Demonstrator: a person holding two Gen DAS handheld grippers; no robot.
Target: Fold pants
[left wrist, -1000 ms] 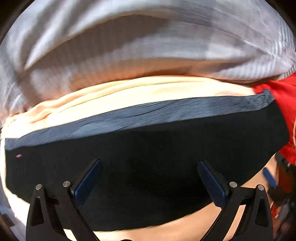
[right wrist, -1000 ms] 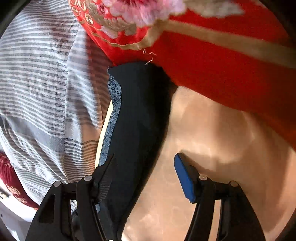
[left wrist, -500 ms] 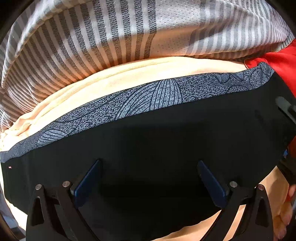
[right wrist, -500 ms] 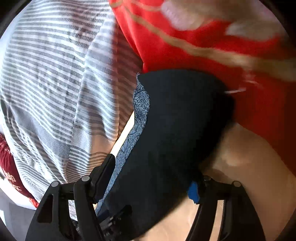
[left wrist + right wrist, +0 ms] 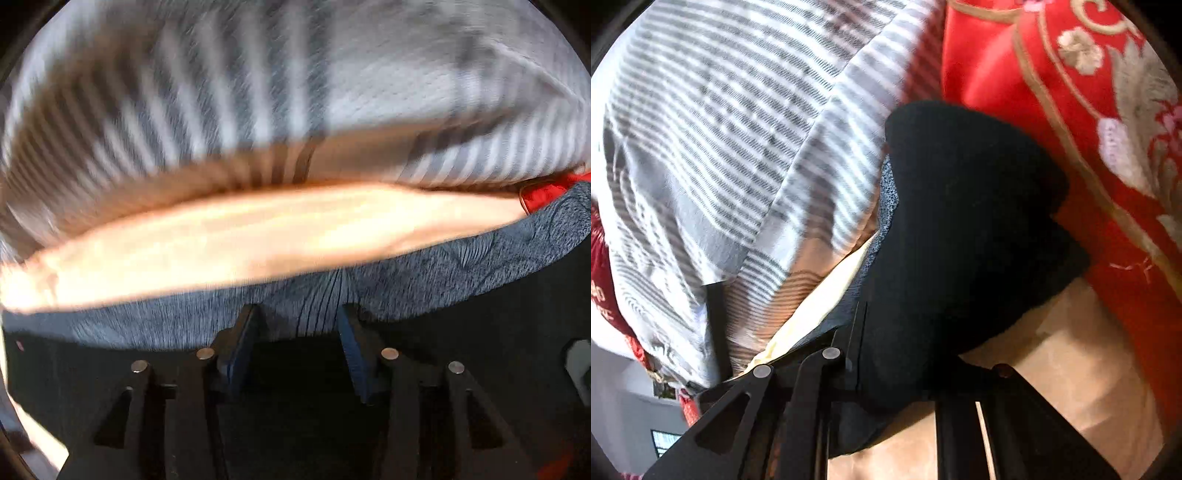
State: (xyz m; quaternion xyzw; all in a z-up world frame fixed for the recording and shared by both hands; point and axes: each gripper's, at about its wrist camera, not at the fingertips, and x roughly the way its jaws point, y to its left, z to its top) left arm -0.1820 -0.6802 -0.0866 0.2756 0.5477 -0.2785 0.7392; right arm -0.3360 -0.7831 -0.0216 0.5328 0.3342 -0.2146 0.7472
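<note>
**Both grippers on the black pants, fold barely begun**

Nearest, our left gripper (image 5: 297, 325) had narrowed onto the grey patterned waistband (image 5: 369, 284), though we couldn't tell if it pinched. Our right gripper (image 5: 886, 373) was clamped on the black pants (image 5: 960, 221), bunched on the tan sheet (image 5: 1071, 369). Folding looked mostly ahead. Beyond, only the right view showed the red floral quilt (image 5: 1089, 110); both showed the striped blanket (image 5: 258, 92).

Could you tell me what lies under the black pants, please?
A peach sheet shows beneath the black pants; whatever else they cover is hidden.
</note>
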